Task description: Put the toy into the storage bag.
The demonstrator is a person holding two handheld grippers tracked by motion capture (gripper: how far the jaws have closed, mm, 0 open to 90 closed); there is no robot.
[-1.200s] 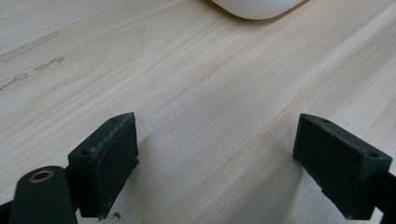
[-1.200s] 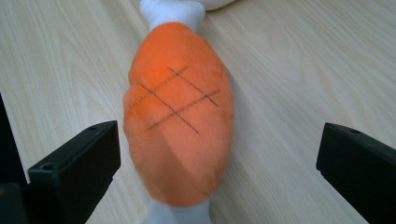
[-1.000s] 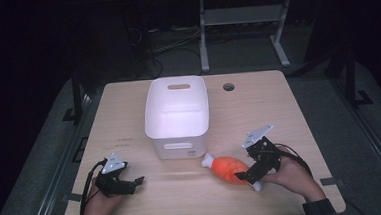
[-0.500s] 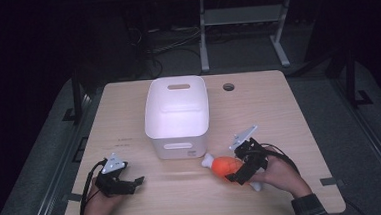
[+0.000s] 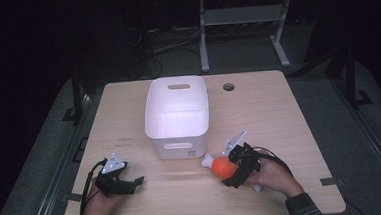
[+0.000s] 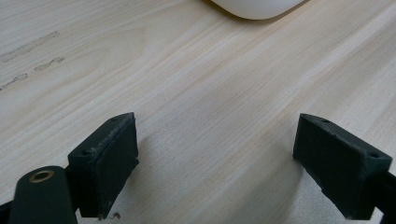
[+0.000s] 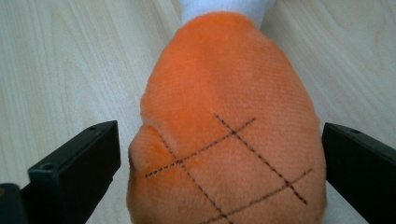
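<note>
The right tool (image 5: 231,171) has moved in since a second ago. Back then it sat to the right of the orange soft toy (image 5: 222,166), with its grey plate held up high. Now it is lower and right at the toy. Its two black jaws are wide apart, one on each side of the toy's fat orange end. In the right gripper view the toy (image 7: 224,140) sits between the jaws with a little gap on each side, so nothing is squeezed yet. The toy has dark stitched lines in a criss-cross and a white tip at the far end.

The toy lies on the bench (image 5: 290,126), just in front of the white bin (image 5: 177,116), near its right front corner. It has not moved.

The left tool (image 5: 127,185) has stayed in the same spot at the front left of the bench. Its jaws are wide apart over bare wood, holding nothing. The edge of the bin (image 6: 254,8) shows far ahead of it.
</note>
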